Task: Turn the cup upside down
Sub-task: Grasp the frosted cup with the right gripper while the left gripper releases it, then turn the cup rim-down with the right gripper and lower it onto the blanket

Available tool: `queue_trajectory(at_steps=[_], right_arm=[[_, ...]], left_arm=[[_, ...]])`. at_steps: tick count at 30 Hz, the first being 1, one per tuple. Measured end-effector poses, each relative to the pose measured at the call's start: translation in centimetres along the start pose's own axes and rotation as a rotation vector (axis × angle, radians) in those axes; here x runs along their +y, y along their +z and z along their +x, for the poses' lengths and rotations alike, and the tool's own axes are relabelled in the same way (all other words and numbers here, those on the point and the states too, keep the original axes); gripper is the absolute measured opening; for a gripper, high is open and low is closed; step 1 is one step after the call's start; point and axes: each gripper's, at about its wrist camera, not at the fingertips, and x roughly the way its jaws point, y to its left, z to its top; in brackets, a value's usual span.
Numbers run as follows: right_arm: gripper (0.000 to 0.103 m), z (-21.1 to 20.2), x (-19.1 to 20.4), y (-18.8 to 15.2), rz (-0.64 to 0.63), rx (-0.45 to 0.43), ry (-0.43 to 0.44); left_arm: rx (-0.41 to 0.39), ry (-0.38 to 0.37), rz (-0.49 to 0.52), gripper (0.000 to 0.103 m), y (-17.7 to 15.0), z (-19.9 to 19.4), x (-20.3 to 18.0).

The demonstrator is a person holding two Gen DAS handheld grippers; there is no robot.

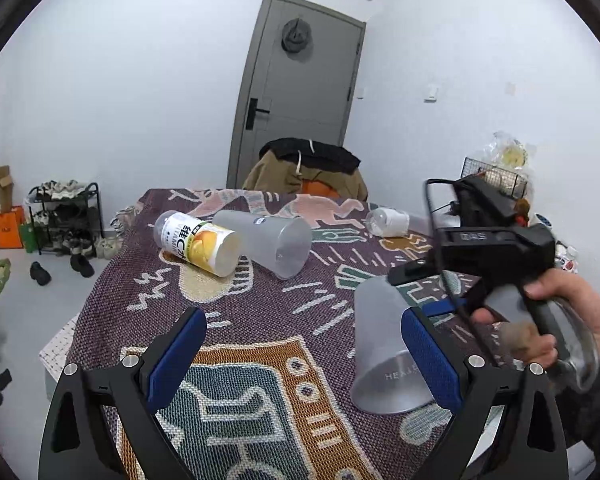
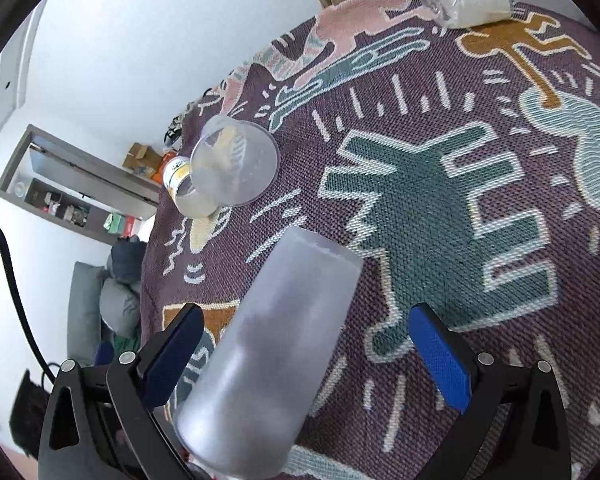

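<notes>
1. Right now the frosted cup [image 1: 384,354] stands upside down on the patterned cloth [image 1: 260,320] that covers the counter, wide rim down and narrow base up.
2. From the right wrist view, the cup [image 2: 268,344] sits between the right gripper [image 2: 306,354] fingers, which are spread wide; neither blue pad visibly presses its wall.
3. The left gripper [image 1: 304,354] also has its fingers spread apart with nothing between them; its right-hand pad overlaps the cup's edge in this view, and I cannot tell whether they touch.
4. The person's right hand [image 1: 556,320] wraps the black handle of the right gripper, just beside the cup in the left wrist view.
5. Farther back, a second frosted cup [image 1: 268,238] lies on its side, mouth toward the cameras, touching a bottle with an orange label [image 1: 198,242] that also lies on its side.
6. Near the far edge, a white-wrapped bottle [image 1: 388,222] lies on the cloth.
</notes>
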Motion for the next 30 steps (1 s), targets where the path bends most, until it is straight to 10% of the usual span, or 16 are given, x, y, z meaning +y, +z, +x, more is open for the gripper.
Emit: queue_trajectory(at_steps=[11, 14, 16, 30], right_arm=[[0.103, 3.6, 0.1, 0.7, 0.038, 0.085, -0.024], [0.071, 3.5, 0.4, 0.9, 0.027, 0.067, -0.054], [0.068, 3.7, 0.4, 1.1, 0.039, 0.089, 0.01], [0.063, -4.4, 2.6, -0.3, -0.132, -0.191, -0.023]], left_arm=[[0.054, -0.036, 0.033, 0.098, -2.7, -1.4, 0.2], [0.073, -0.029, 0.03, 0.098, -3.4, -1.3, 0.6], [0.089, -0.035, 0.022, 0.098, -3.7, -1.1, 0.9], [0.101, -0.012, 0.019, 0.098, -3.6, -0.9, 1.0]])
